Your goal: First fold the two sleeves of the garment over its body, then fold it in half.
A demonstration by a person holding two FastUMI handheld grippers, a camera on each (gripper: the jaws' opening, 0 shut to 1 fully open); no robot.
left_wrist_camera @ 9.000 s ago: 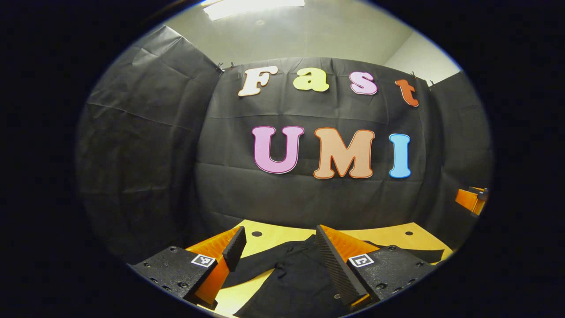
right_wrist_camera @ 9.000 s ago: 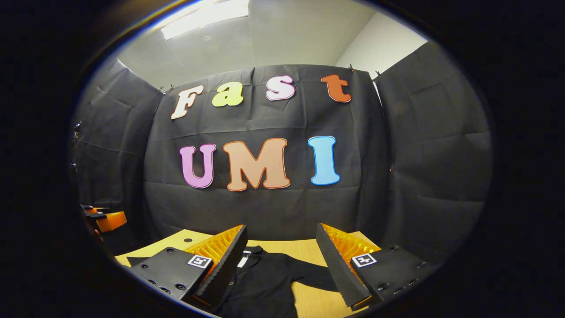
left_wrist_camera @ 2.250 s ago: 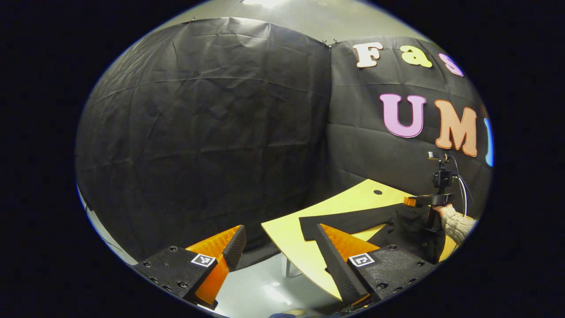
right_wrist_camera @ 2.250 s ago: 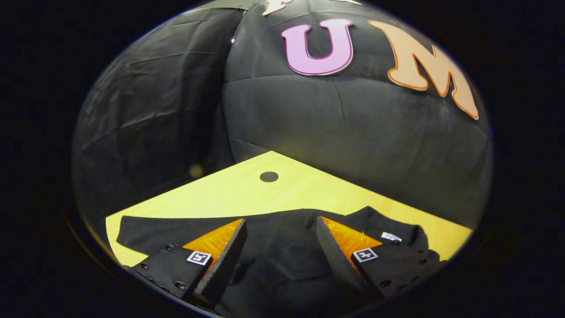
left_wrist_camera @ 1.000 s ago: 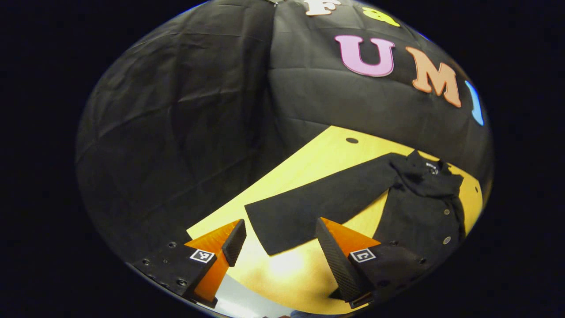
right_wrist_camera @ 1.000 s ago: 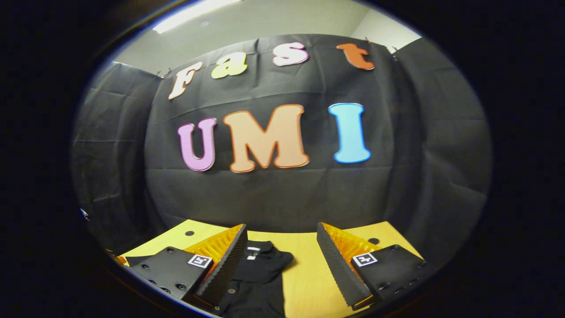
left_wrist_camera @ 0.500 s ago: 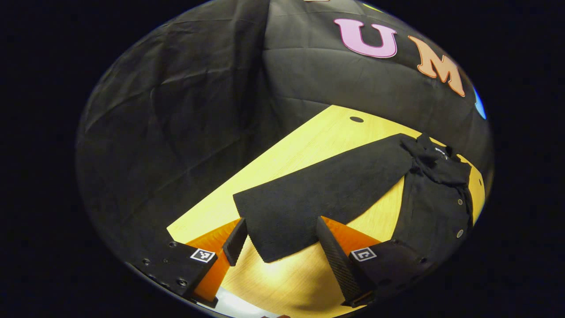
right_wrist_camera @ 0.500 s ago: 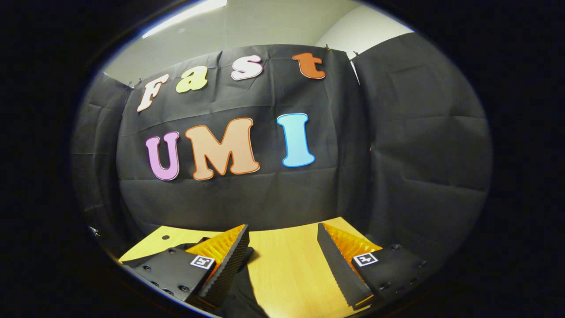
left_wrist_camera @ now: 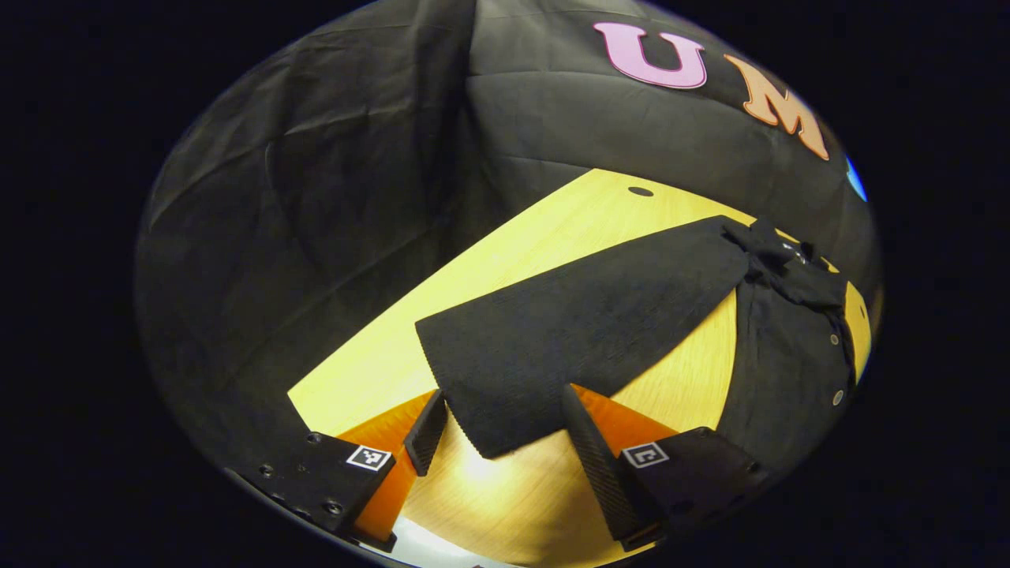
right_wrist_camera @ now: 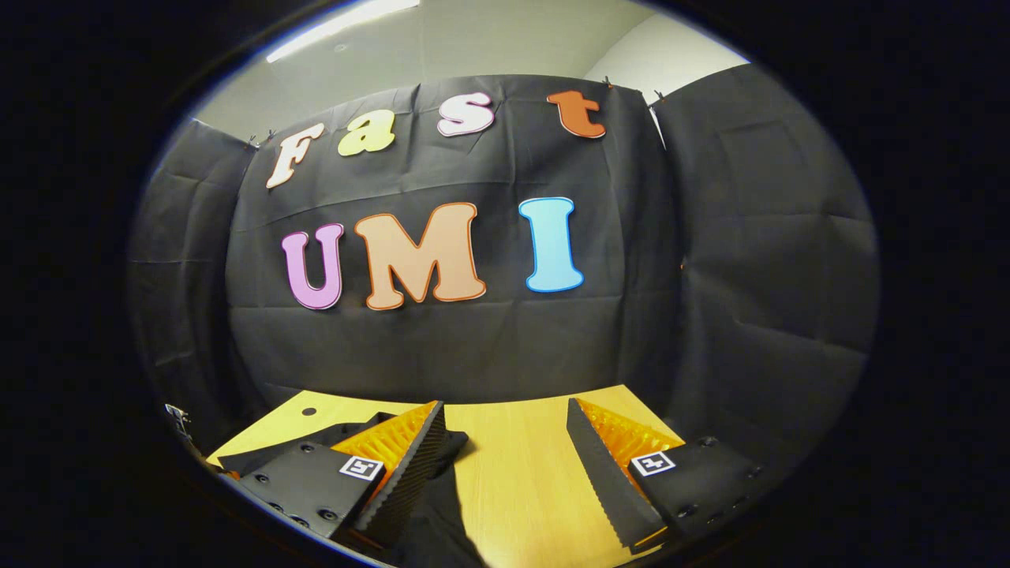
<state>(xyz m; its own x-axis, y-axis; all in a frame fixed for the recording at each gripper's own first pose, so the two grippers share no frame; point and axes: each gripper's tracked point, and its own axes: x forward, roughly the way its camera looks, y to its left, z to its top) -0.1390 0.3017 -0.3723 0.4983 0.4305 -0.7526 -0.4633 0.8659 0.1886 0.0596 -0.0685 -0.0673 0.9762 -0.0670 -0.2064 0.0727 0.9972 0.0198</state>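
A black buttoned garment (left_wrist_camera: 789,363) lies flat on the yellow wooden table (left_wrist_camera: 552,237) in the left gripper view. Its long sleeve (left_wrist_camera: 584,331) stretches out toward the table's near corner. My left gripper (left_wrist_camera: 501,426) is open, its two fingers standing either side of the sleeve's cuff end, just above the table. In the right gripper view my right gripper (right_wrist_camera: 505,442) is open over bare table, with nothing between its fingers. Part of the black garment (right_wrist_camera: 434,513) shows beside and under its left finger (right_wrist_camera: 402,481).
The table's near corner and left edge (left_wrist_camera: 316,394) lie close to my left gripper, with floor below. A round hole (left_wrist_camera: 640,191) marks the far part of the table. Black cloth walls close in the table at the back and sides.
My left gripper has dropped and moved forward, so the cuff end now lies between its fingers. The right gripper has swung slightly, staying open over the table.
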